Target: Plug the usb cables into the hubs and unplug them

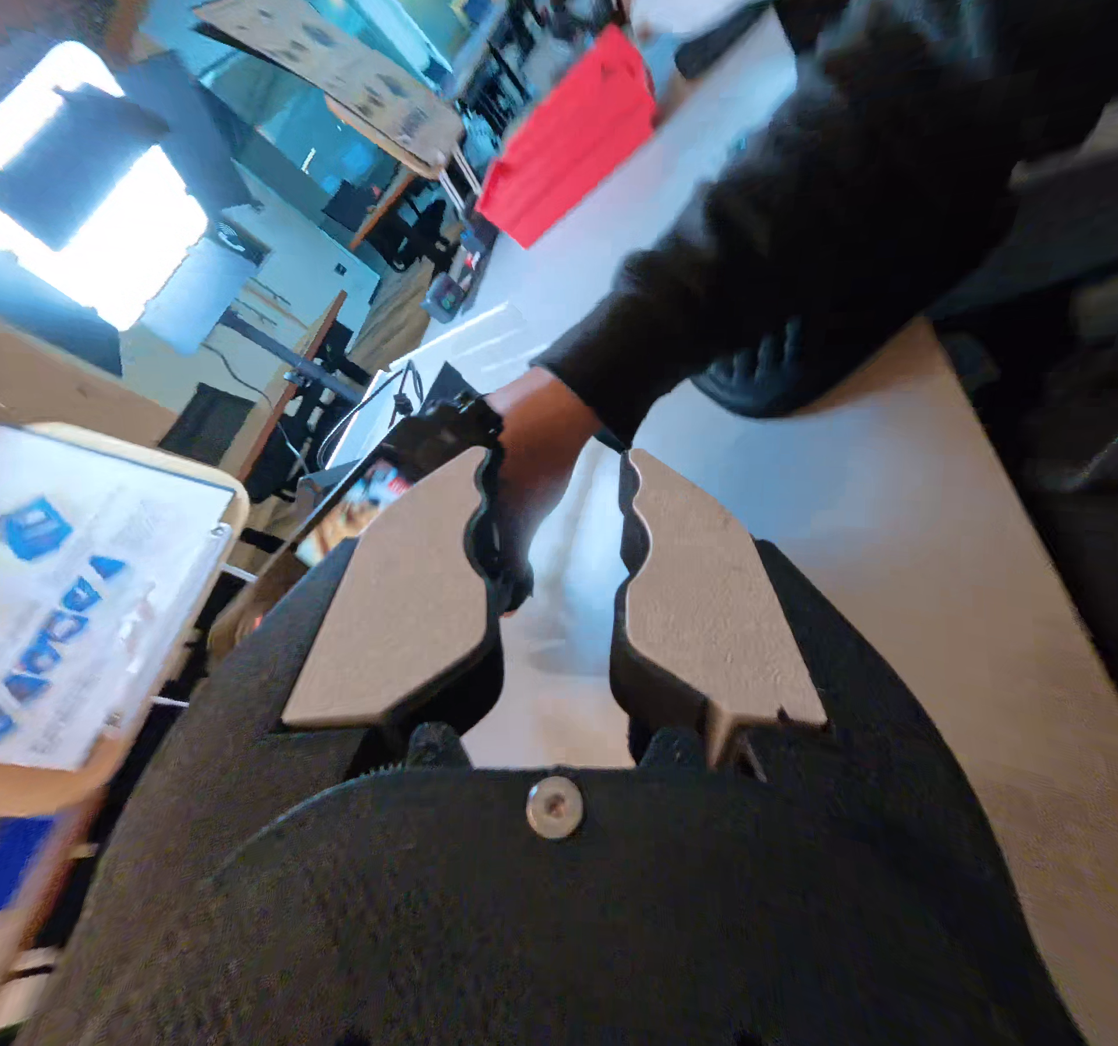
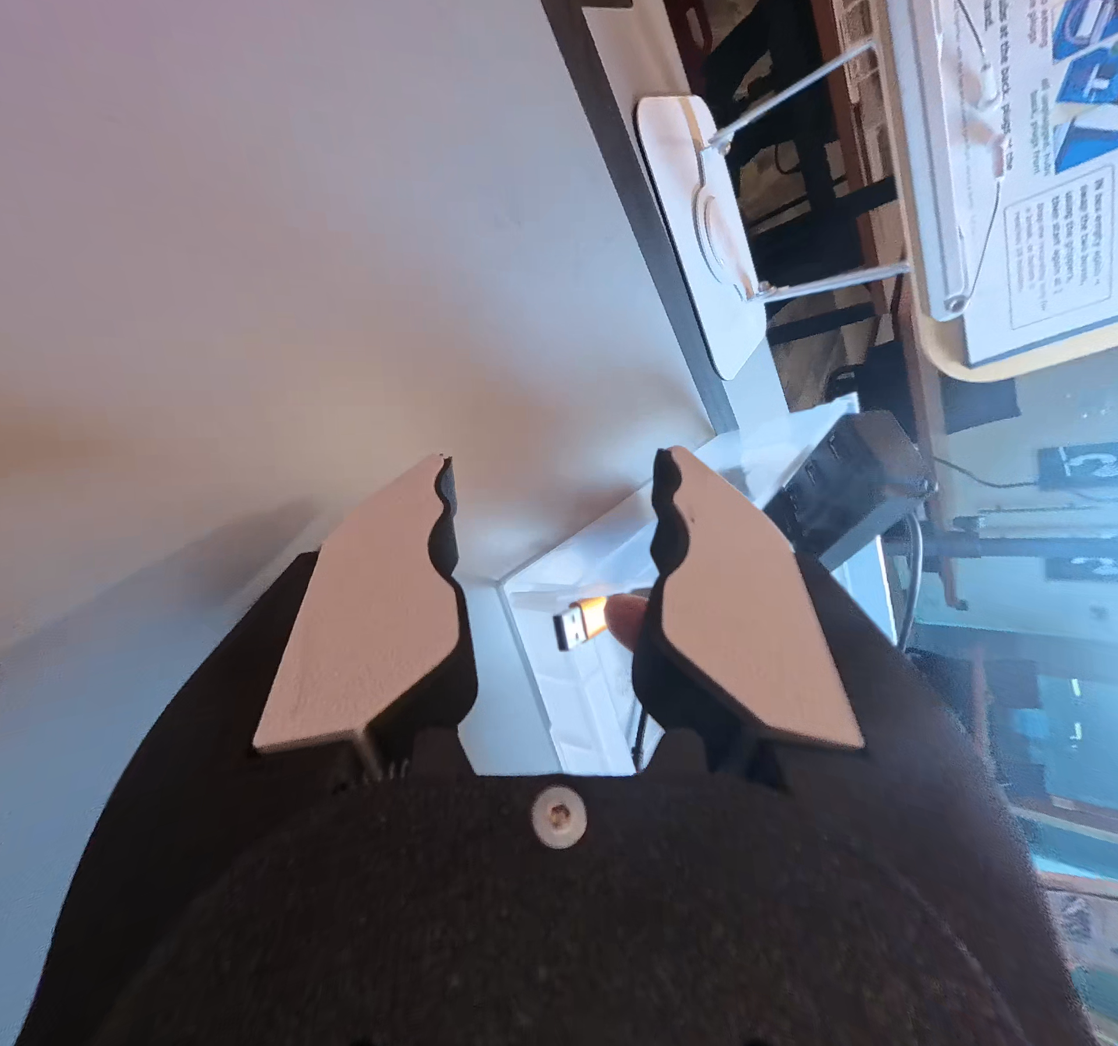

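Spanning both views, the pale worktop [image 2: 302,230] carries a white tray [image 2: 611,545] near its far edge, with black hubs [image 2: 847,490] just beyond it. Both the left gripper [image 1: 559,466] and right gripper [image 2: 550,469] have jaws apart, holding nothing. Inside the tray lies an orange usb plug [image 2: 578,623], showing between the right jaws.

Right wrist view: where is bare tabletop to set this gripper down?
Bare: the white tabletop left of the white tray and stand base. Crowded: the tray with the orange USB plug and the black hub beyond.
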Action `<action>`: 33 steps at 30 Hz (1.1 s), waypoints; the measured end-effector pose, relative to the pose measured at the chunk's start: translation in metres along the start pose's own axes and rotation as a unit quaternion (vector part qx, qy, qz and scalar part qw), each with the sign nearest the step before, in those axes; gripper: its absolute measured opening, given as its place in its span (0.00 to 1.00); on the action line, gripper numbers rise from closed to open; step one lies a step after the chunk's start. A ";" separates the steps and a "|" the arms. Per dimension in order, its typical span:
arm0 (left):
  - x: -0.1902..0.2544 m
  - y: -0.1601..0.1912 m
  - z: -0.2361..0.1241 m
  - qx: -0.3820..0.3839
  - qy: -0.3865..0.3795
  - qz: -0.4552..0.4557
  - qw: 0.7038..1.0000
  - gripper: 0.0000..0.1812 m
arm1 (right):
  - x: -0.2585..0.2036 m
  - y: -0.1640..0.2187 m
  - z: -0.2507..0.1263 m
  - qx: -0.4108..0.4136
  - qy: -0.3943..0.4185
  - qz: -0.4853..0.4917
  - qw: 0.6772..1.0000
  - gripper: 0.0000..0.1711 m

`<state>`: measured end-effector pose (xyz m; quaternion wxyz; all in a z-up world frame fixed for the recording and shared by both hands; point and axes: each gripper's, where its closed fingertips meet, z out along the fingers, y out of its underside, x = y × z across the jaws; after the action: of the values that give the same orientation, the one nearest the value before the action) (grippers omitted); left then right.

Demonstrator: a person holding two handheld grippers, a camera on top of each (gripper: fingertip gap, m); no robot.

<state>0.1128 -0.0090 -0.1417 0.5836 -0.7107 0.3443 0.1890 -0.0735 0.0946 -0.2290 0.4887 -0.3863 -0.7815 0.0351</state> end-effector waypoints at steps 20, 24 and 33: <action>0.012 0.011 0.026 -0.044 0.012 0.014 0.999 0.24 | -0.028 0.000 0.004 -0.016 -0.028 -0.037 0.999 0.37; -0.002 0.008 0.011 -0.004 -0.011 -0.032 0.999 0.23 | -0.026 0.002 0.005 -0.014 -0.036 -0.020 0.999 0.37; -0.025 0.015 -0.007 0.052 -0.039 -0.117 0.991 0.21 | -0.024 0.001 0.007 0.004 -0.063 0.038 0.997 0.38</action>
<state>0.0842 -0.0106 -0.1336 0.6508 -0.7069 0.2454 0.1285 -0.0730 0.0826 -0.2507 0.4386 -0.4106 -0.7953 0.0812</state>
